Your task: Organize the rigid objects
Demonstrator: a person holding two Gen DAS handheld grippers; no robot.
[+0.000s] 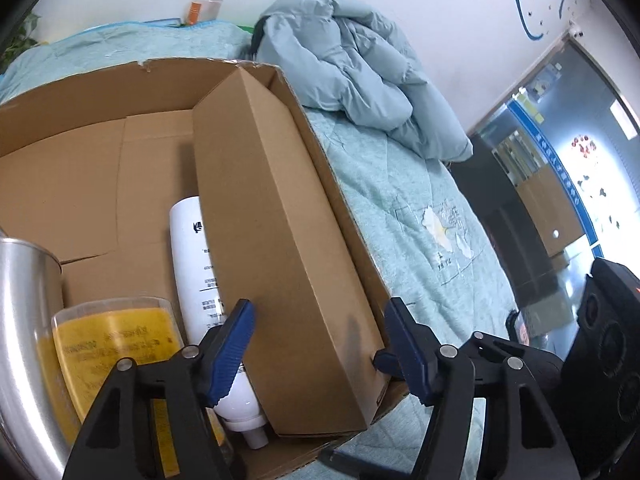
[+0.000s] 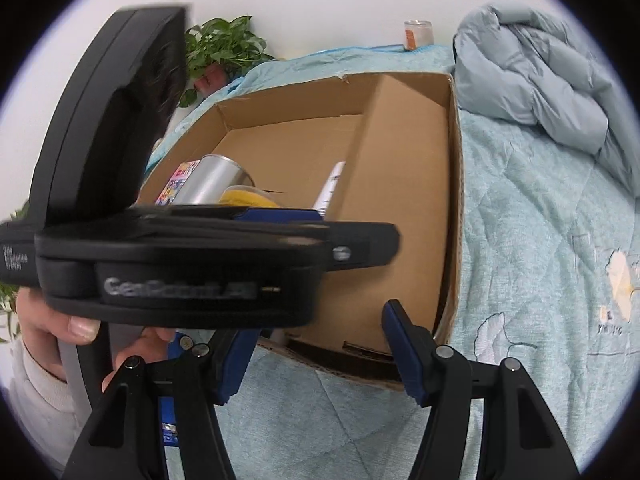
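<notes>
An open cardboard carton (image 1: 80, 92) (image 2: 280, 96) sits on a bed. Along its right wall lies a long narrow cardboard box (image 1: 272, 240) (image 2: 400, 200). Beside that box are a white bottle (image 1: 192, 248) (image 2: 330, 188), a yellow-labelled jar (image 1: 116, 340) (image 2: 244, 196) and a metal cup (image 1: 24, 300) (image 2: 212, 180). My left gripper (image 1: 320, 340) straddles the long box's near end and the carton wall, pads apart, with no clear pinch. My right gripper (image 2: 320, 356) stands open over the bedcover in front of the carton's near corner.
A teal quilted bedcover (image 1: 420, 208) lies under the carton, and a bunched grey-blue duvet (image 1: 352, 64) (image 2: 540, 80) is behind it on the right. A glass jar (image 1: 204, 8) and a plant (image 2: 224, 48) stand by the wall. A hand (image 2: 48, 340) holds the left gripper's housing (image 2: 180, 264).
</notes>
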